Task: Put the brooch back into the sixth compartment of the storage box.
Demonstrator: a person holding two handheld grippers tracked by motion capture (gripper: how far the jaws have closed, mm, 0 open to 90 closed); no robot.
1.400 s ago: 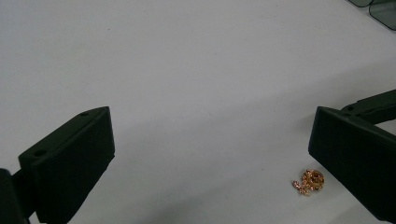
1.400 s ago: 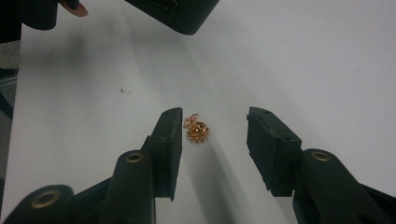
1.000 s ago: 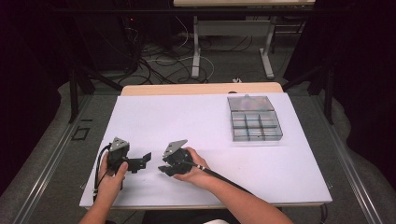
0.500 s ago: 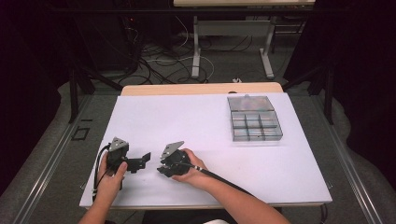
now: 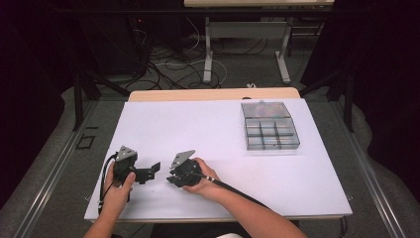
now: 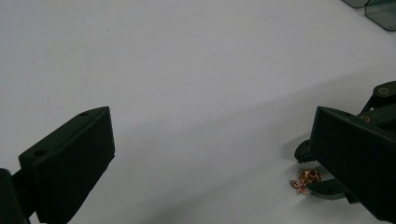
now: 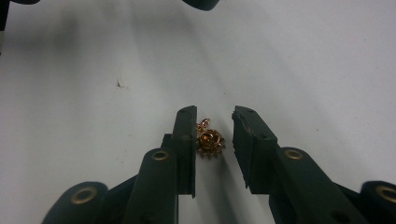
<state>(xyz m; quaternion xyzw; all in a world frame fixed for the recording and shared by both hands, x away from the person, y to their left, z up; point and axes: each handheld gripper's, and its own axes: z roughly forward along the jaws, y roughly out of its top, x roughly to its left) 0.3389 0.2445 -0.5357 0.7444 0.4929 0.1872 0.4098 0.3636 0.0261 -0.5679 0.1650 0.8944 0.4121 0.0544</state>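
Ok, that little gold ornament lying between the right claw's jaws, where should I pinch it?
Pinch the gold ornament across its round spiky body, not the thin loop at its far end. It lies flat on the white table, so come from above with the right claw, probably centring first, since it sits against one jaw.

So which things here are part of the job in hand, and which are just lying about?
In the job:
- gold trinket, between the jaws of the right gripper, which have just been closing; a gap shows on one side
- divided box, probably its destination

Lying about:
- left gripper, open, idle
- cables on the floor beyond the table
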